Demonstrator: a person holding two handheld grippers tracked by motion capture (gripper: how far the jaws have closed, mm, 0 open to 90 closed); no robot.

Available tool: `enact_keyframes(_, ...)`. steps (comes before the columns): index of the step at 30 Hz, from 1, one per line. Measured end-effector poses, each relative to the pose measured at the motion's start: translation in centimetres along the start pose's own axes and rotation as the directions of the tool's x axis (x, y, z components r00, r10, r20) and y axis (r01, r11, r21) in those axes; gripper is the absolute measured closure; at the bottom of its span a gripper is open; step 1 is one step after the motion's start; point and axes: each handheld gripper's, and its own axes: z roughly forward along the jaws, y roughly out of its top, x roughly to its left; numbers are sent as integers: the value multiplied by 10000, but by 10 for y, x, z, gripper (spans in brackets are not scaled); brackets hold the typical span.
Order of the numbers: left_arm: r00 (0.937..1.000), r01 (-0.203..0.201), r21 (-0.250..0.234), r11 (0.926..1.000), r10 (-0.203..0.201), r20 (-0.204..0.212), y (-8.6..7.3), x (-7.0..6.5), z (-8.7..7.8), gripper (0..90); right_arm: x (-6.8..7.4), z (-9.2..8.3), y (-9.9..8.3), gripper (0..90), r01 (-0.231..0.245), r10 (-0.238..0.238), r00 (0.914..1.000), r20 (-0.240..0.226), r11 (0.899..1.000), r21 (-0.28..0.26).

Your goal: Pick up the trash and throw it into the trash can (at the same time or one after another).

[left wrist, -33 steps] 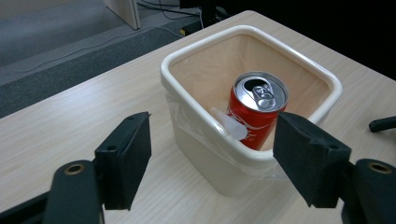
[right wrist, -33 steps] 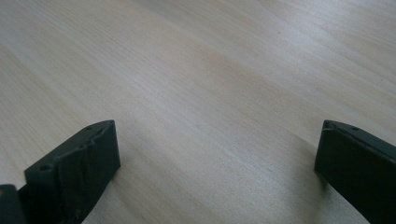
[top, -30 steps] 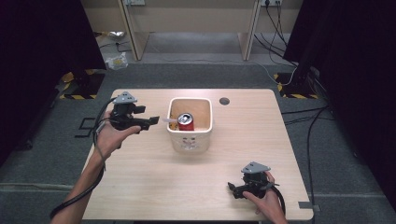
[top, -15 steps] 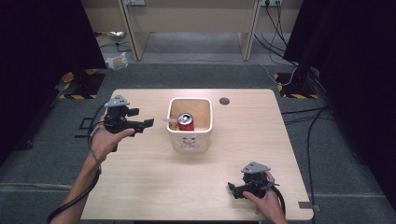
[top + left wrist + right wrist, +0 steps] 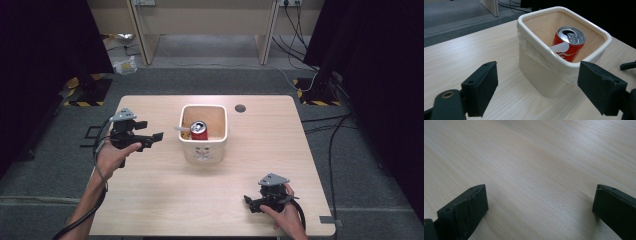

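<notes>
A white bin (image 5: 186, 145) with a thin plastic liner stands at the middle of the wooden table (image 5: 165, 200). An opened red drinks can (image 5: 198, 131) stands upright inside it, with a white strip against its side. My left gripper (image 5: 152, 140) hovers left of the bin, pointing at it. Its jaws have just been opening and stand wide with nothing between them. In the left gripper view the bin (image 5: 536, 72) and the can (image 5: 569, 47) lie just beyond my left gripper (image 5: 538, 65). My right gripper (image 5: 250, 204) rests open near the front right edge. In the right gripper view my right gripper (image 5: 541, 188) spans bare wood.
A round cable hole (image 5: 240, 107) sits in the table behind the bin. Cables trail from both grippers. Grey carpet surrounds the table, a wooden desk (image 5: 205, 20) stands at the back, and cables (image 5: 330, 125) run across the floor on the right.
My left gripper has drawn back to the left, away from the bin, and sunk a little; its jaws look wider. The right gripper has kept still.
</notes>
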Motion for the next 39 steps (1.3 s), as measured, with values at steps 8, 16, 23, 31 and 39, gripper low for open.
enact_keyframes(8,10000,-23,-90,10000,23,-71,-11,1,3,164,0,0,0,2,2,-2,10000,-2,10000,0)
enact_keyframes(16,9999,-51,-184,9998,48,-120,-20,-1,8,164,0,0,0,2,4,-4,10000,1,10000,-1)
enact_keyframes(23,9996,-161,-279,9995,154,-245,-32,-1,13,164,0,0,0,2,4,-4,10000,-1,10000,-1)
enact_keyframes(31,9998,-152,-317,9994,148,-139,-44,-4,19,164,0,0,0,2,1,-1,10000,0,10000,-1)
enact_keyframes(39,9999,-65,-66,10000,66,109,-58,-7,28,164,0,0,0,2,2,-2,10000,1,10000,1)
